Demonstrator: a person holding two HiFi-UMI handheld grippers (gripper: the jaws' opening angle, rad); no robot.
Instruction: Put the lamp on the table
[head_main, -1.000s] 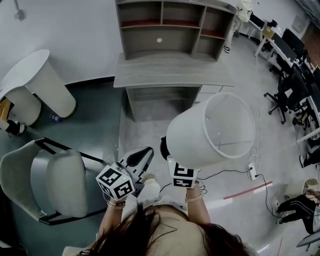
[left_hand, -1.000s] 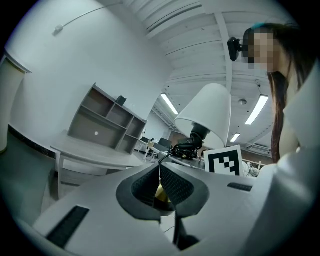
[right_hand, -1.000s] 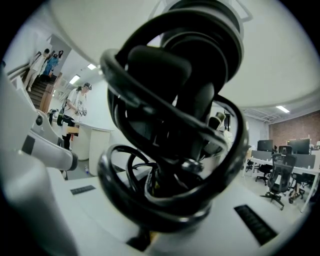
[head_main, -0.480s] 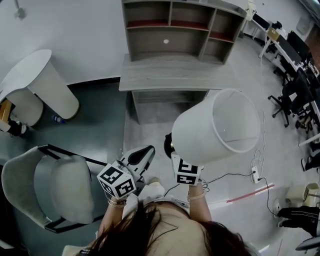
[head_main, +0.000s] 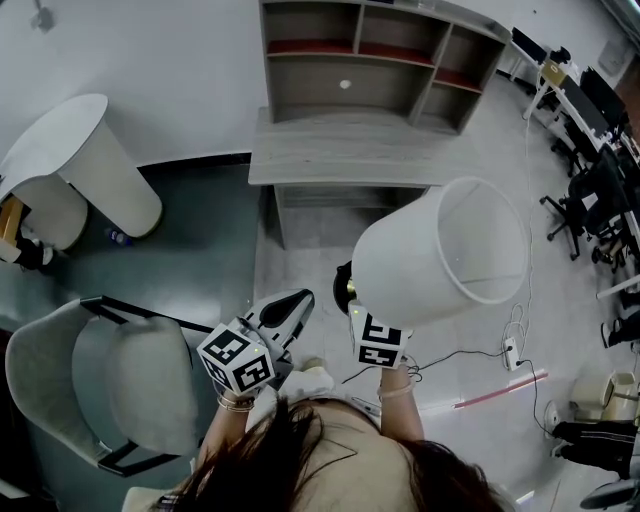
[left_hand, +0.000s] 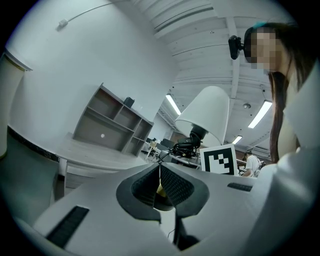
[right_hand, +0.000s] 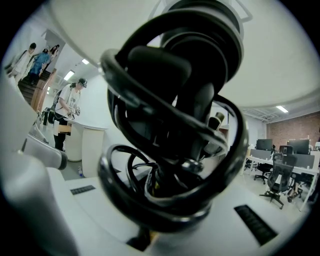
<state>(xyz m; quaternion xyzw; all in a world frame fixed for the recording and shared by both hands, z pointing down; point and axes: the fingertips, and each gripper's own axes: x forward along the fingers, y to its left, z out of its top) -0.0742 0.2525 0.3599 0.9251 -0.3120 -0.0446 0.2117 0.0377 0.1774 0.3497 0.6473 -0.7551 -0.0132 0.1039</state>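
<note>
— Where is the lamp (head_main: 440, 255) sitting?
— It is hanging in the right gripper (head_main: 350, 298), whose jaws are clamping its black neck (shade tilting toward 2 o'clock). The table (head_main: 350, 160) is standing at 12 o'clock, well apart.
— The left gripper (head_main: 297, 303)?
— Pointing ahead, jaws together, holding nothing.

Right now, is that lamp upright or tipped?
Tipped: in the head view the lamp leans rightward, gripped near its socket by the right tool.

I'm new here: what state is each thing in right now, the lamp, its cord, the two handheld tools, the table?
lamp, held in the air, tilted
cord, coiled round the lamp's base
right gripper, jaws shut on the lamp
left gripper, jaws together, nothing visibly held
table, lamp not yet on it
</note>
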